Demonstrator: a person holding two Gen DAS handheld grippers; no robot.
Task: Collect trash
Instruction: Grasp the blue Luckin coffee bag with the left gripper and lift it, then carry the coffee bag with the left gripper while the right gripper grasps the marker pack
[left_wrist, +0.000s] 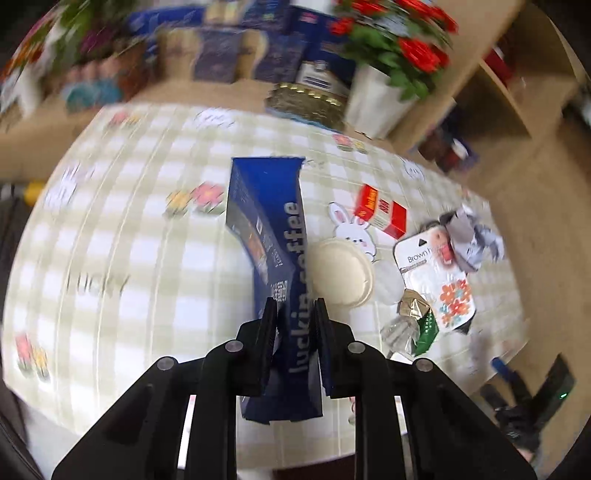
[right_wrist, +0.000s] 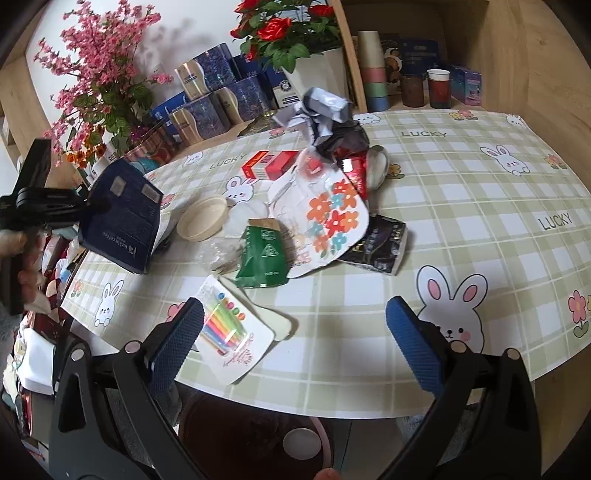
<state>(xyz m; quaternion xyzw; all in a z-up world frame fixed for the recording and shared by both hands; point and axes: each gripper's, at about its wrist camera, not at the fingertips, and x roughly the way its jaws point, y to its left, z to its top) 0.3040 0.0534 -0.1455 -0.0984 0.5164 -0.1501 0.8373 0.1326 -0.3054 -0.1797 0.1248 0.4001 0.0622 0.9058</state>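
Observation:
My left gripper (left_wrist: 295, 314) is shut on a dark blue coffee bag (left_wrist: 273, 236), lifted above the checked tablecloth (left_wrist: 129, 229). In the right wrist view the same blue bag (right_wrist: 122, 218) hangs at the table's left edge, pinched by the left gripper (right_wrist: 92, 205), which a hand holds. My right gripper (right_wrist: 295, 321) stands open over the near table edge, nothing between its blue pads. Ahead lies a trash pile: a green packet (right_wrist: 262, 258), a flowered card (right_wrist: 325, 218), a red box (right_wrist: 269, 164), crumpled grey paper (right_wrist: 321, 110), a black packet (right_wrist: 380, 243) and a pen blister card (right_wrist: 229, 328).
A round cream lid (right_wrist: 203, 218) lies beside the pile, also seen as a cream lid (left_wrist: 343, 273). Blue tins (right_wrist: 214, 107), a pink flower plant (right_wrist: 99, 74) and a rose pot (right_wrist: 314, 70) stand at the back. Cups (right_wrist: 373, 70) fill a wooden shelf. A dark bin (right_wrist: 255, 439) sits below the table edge.

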